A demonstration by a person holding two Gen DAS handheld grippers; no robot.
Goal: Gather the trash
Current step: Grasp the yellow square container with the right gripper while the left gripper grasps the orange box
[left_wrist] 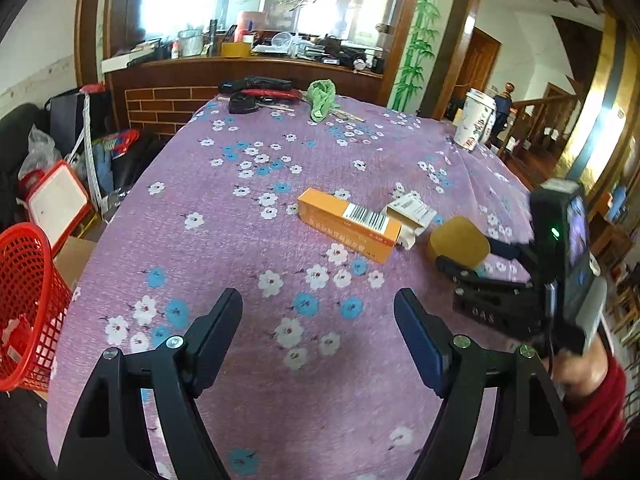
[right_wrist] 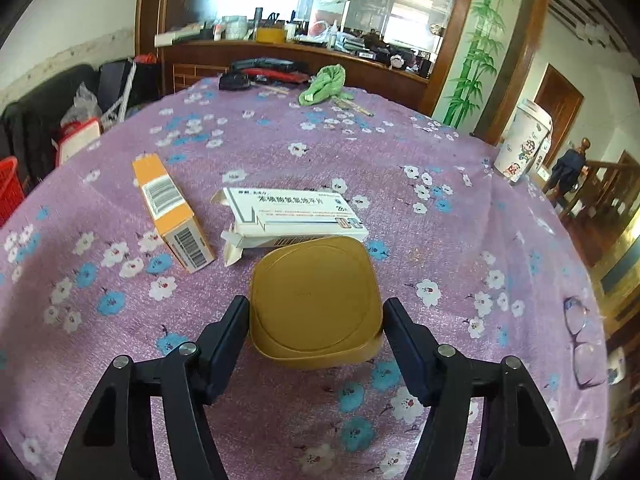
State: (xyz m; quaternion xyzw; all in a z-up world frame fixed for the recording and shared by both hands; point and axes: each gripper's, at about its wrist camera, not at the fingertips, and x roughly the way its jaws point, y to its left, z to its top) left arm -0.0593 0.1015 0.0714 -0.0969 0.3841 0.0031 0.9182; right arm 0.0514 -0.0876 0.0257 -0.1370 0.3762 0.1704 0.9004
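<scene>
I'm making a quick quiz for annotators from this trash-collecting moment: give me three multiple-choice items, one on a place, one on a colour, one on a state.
1. Where is the gold container?
A. in the red basket
B. between the right hand-held gripper's fingers
C. beside the paper cup

2. What colour is the basket?
A. red
B. blue
C. white

3. How is the left hand-held gripper?
A. shut on the orange box
B. open, holding nothing
C. shut on the cloth

B: right hand-held gripper fingers flank it.
A: red mesh at the table's left edge.
B: only tablecloth shows between its fingers.
</scene>
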